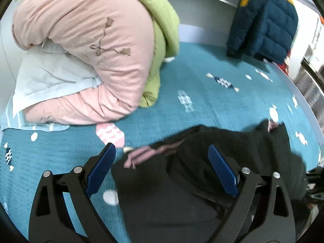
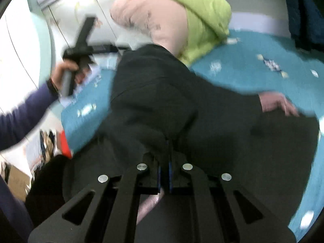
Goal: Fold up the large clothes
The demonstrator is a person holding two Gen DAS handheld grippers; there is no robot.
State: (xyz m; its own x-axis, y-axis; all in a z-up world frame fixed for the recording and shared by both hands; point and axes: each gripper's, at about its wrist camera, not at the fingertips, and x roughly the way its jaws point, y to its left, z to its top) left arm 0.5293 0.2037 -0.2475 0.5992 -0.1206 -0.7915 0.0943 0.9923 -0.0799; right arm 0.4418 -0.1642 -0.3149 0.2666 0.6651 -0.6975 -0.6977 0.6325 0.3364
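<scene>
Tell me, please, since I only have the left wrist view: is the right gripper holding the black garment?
Observer: Yes, the right gripper is shut on a fold of the black garment.
Operator: Thank you. Is my left gripper visible from there?
Observer: Yes, the left gripper is off the garment, over the teal bedspread's far edge.
Operator: Who holds it?
Observer: A bare hand with a dark blue sleeve grips its handle.
</scene>
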